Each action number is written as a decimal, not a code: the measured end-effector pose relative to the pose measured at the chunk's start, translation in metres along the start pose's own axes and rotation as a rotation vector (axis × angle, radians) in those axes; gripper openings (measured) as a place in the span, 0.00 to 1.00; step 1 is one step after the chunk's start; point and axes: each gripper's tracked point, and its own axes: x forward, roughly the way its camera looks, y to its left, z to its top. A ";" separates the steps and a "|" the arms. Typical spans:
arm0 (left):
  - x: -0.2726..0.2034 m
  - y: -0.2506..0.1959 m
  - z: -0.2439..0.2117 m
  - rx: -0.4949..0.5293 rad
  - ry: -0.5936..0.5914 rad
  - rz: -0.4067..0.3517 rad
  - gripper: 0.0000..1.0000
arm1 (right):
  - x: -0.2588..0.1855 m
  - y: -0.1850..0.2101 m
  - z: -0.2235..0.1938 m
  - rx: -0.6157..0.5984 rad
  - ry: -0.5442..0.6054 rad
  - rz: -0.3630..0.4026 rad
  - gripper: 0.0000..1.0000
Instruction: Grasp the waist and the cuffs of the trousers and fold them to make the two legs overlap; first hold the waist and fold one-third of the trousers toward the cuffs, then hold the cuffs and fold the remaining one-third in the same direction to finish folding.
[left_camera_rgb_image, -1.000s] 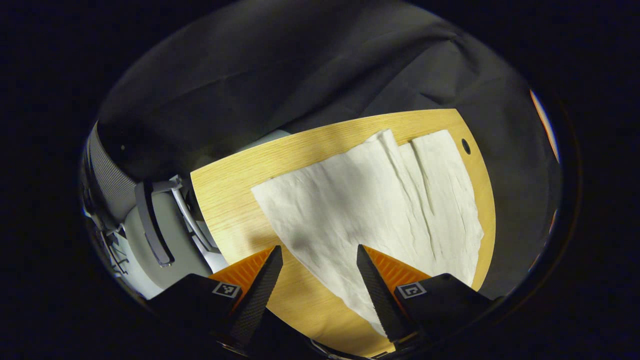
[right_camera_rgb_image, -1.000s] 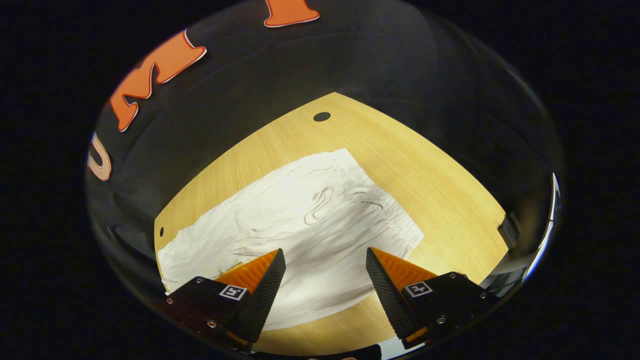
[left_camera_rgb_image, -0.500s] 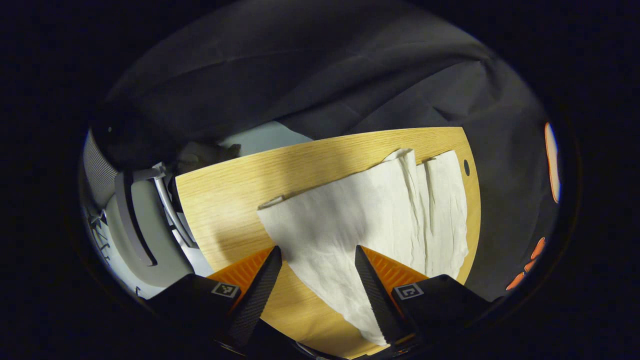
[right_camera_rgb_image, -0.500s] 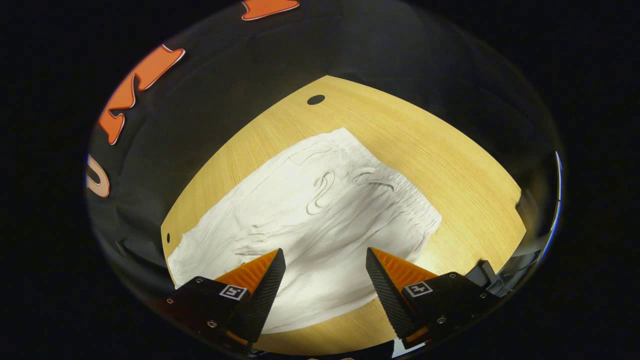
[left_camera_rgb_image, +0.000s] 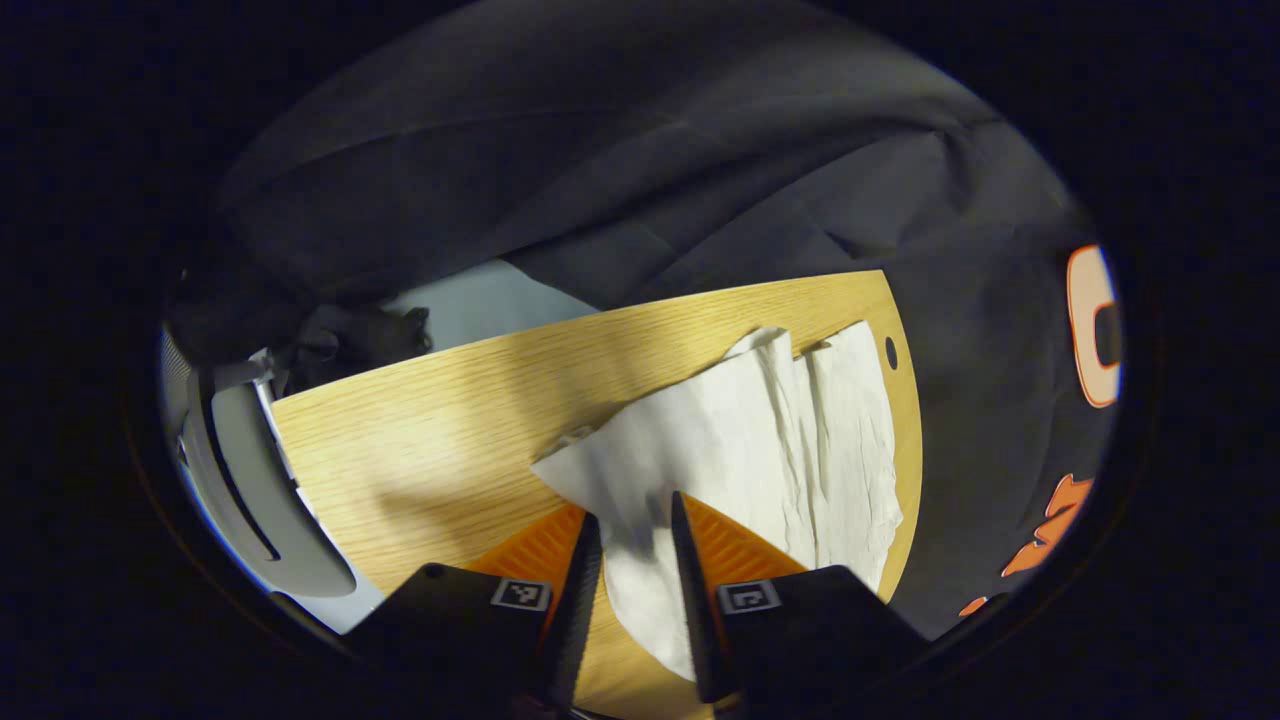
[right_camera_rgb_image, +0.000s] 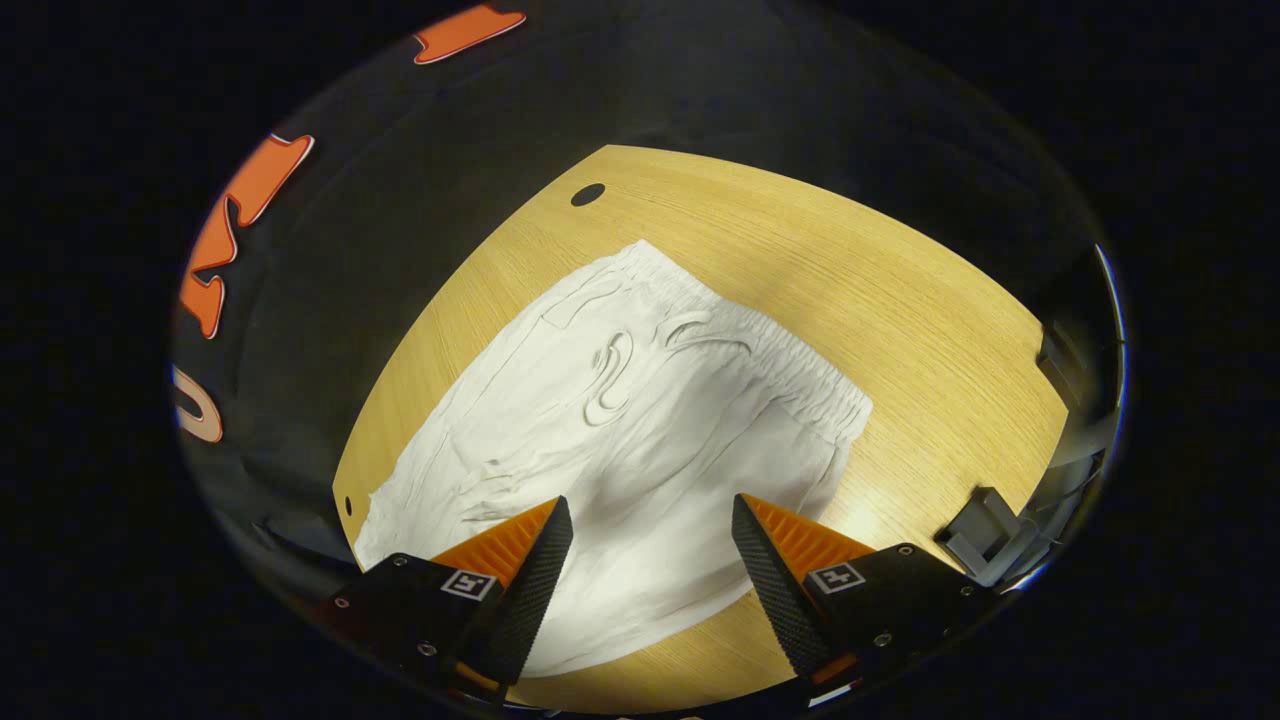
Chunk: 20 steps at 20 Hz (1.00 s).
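Opening leg-overlap fold: my left gripper (left_camera_rgb_image: 633, 525) pinches trousers (left_camera_rgb_image: 760, 440) cuff; right gripper (right_camera_rgb_image: 650, 510) gapes, must grab waist (right_camera_rgb_image: 745, 330) at 12 o'clock.

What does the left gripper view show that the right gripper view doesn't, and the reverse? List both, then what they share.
Left gripper view: the cuffs of the two legs, and the left gripper, its fingers close together with a fold of cloth between them; whether they press on it is unclear.
Right gripper view: the waistband, the drawstring, and the right gripper open above the cloth.
Shared: the white trousers lying on the wooden table.
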 end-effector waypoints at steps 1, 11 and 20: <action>0.003 -0.004 -0.002 0.006 0.008 0.000 0.32 | -0.002 -0.004 0.000 0.007 -0.001 -0.004 0.97; -0.008 -0.034 0.004 0.091 -0.072 -0.036 0.04 | 0.003 -0.077 0.002 0.109 -0.015 -0.086 0.96; -0.031 -0.052 0.007 0.128 -0.101 -0.051 0.04 | 0.035 -0.081 0.008 0.092 -0.027 -0.161 0.86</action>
